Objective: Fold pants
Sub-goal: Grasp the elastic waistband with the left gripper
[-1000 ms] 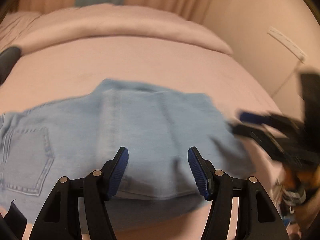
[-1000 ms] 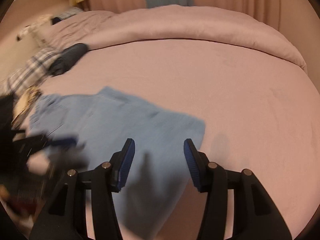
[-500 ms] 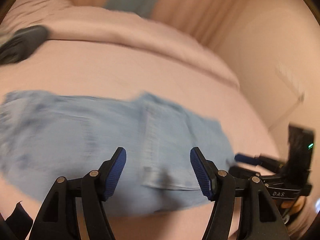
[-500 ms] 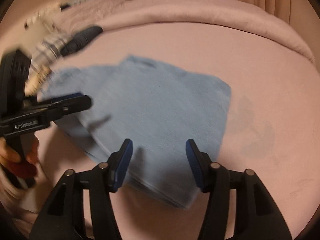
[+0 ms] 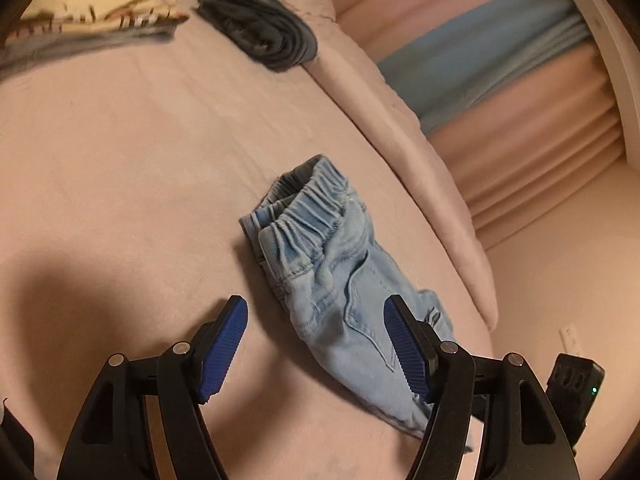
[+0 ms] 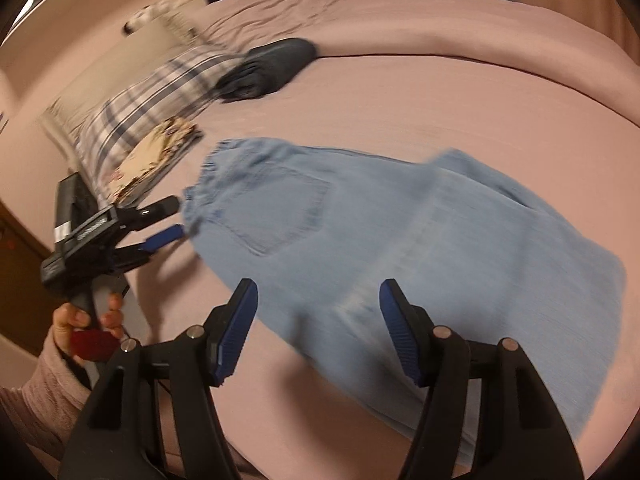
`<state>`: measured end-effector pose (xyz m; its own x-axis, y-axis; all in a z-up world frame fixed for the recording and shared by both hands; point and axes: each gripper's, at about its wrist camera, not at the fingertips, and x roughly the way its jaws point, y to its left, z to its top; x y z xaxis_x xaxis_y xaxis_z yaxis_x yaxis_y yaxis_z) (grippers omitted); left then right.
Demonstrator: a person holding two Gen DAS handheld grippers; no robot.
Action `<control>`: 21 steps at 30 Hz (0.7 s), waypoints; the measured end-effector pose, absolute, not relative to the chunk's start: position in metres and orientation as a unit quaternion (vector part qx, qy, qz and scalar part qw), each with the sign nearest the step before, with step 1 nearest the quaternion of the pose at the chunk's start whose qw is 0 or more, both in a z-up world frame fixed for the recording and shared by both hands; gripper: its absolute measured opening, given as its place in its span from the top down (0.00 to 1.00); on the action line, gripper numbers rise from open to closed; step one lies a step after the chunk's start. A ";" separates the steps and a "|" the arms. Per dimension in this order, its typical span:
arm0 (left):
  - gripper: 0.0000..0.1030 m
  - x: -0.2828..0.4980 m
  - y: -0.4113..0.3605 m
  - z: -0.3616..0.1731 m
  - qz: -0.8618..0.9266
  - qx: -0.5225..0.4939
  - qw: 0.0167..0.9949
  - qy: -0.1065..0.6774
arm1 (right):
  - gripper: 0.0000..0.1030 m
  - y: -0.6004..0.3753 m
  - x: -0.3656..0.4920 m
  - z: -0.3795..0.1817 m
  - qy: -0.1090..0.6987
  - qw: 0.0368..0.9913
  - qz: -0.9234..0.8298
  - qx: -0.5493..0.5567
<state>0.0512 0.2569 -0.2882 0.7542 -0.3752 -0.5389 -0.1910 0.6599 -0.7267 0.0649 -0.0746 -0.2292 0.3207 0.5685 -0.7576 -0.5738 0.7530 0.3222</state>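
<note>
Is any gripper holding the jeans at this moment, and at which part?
Nothing is held. The left gripper and the right gripper are both open, just opened wider, above the jeans on the bed.

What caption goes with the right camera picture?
Light blue denim pants lie partly folded on the pink bed, both grippers open.

No text, brand, number or sign can be read anywhere in either view. The black plastic left gripper (image 6: 172,222), seen from the right wrist camera, carries a small white label on its body, but its print is too blurred and too small to make out.
</note>
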 end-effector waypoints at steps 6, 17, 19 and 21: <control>0.32 0.077 0.245 -0.300 -0.064 -0.410 0.836 0.359 | 0.38 -0.039 0.061 -0.227 0.462 0.800 0.381 -0.022; 0.32 0.103 0.247 -0.299 -0.059 -0.390 0.840 0.371 | 0.38 -0.028 0.066 -0.231 0.476 0.794 0.376 -0.026; 0.32 0.105 0.248 -0.300 -0.062 -0.388 0.840 0.373 | 0.38 -0.026 0.067 -0.232 0.477 0.794 0.377 -0.027; 0.32 0.107 0.249 -0.300 -0.064 -0.385 0.841 0.375 | 0.38 -0.024 0.067 -0.233 0.478 0.793 0.376 -0.030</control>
